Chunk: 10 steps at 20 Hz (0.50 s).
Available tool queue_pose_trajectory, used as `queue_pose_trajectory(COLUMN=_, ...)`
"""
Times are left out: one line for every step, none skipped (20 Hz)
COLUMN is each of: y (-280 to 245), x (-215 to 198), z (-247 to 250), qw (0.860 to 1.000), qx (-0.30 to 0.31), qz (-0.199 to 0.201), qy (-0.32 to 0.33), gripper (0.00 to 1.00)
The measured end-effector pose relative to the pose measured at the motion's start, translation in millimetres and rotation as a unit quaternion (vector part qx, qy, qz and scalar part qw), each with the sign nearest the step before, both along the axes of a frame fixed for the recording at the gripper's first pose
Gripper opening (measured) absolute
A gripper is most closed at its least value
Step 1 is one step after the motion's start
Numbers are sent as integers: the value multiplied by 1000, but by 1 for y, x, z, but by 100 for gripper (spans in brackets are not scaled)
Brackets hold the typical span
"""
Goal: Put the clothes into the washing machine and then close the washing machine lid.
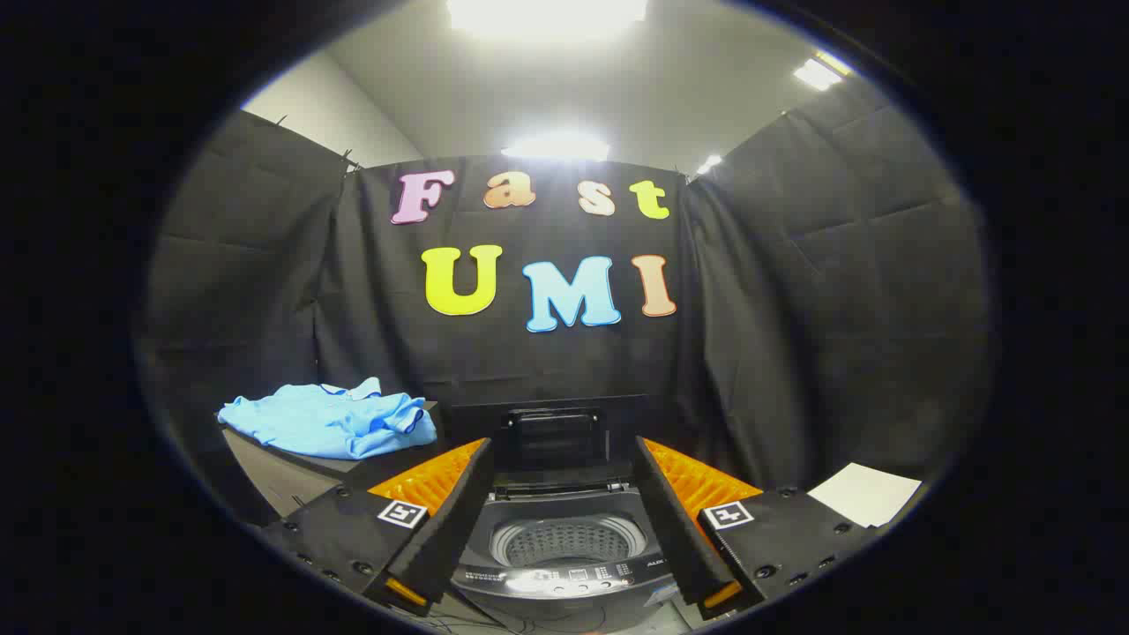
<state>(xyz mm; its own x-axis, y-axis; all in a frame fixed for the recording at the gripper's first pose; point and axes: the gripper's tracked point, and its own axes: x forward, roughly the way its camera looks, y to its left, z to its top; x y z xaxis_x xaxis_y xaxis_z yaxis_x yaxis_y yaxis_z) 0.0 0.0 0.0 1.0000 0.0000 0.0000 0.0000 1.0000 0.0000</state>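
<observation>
With the claw (564, 520) spread apart and empty above the open dark-grey top-loading washing machine (564, 564), swing toward the crumpled light-blue shirt (331, 422) on the desk (282, 476) and pinch a thick fold.

The one camera rides on the hand-held gripper (564, 520) and looks forward along its two spread, empty fingers, tilted slightly down. It sits close above the dark grey top-loading washing machine (564, 573), whose raised lid (554, 437) stands just beyond the fingers. Farther off hangs the black cloth wall. A light blue shirt (331, 422) lies on the grey table's (273, 476) near edge.
</observation>
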Motion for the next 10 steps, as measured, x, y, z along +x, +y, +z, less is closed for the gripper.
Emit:
queue_pose_trajectory(y=0, x=0, z=-3, qw=1000, qx=0, qz=1, qy=3, gripper=98)
queue_pose_trajectory(y=-1, x=1, z=-6, qw=1000, qx=2, qz=0, qy=6, gripper=98)
queue_pose_trajectory(y=-2, x=1, z=-8, qw=1000, qx=3, qz=0, qy=9, gripper=98)
queue_pose_trajectory(y=-3, x=1, z=-10, qw=1000, qx=5, qz=0, qy=12, gripper=98)
queue_pose_trajectory(y=-4, x=1, z=-11, qw=1000, qx=6, qz=0, qy=13, gripper=98)
queue_pose_trajectory(y=-4, x=1, z=-11, qw=1000, qx=4, qz=0, qy=12, gripper=98)
queue_pose_trajectory(y=-3, x=0, z=-11, qw=1000, qx=1, qz=1, qy=12, gripper=98)
queue_pose_trajectory(y=-2, x=1, z=-10, qw=1000, qx=-2, qz=3, qy=12, gripper=98)
queue_pose_trajectory(y=-1, x=1, z=-11, qw=1000, qx=-5, qz=6, qy=11, gripper=98)
queue_pose_trajectory(y=0, x=2, z=-10, qw=1000, qx=-6, qz=8, qy=12, gripper=98)
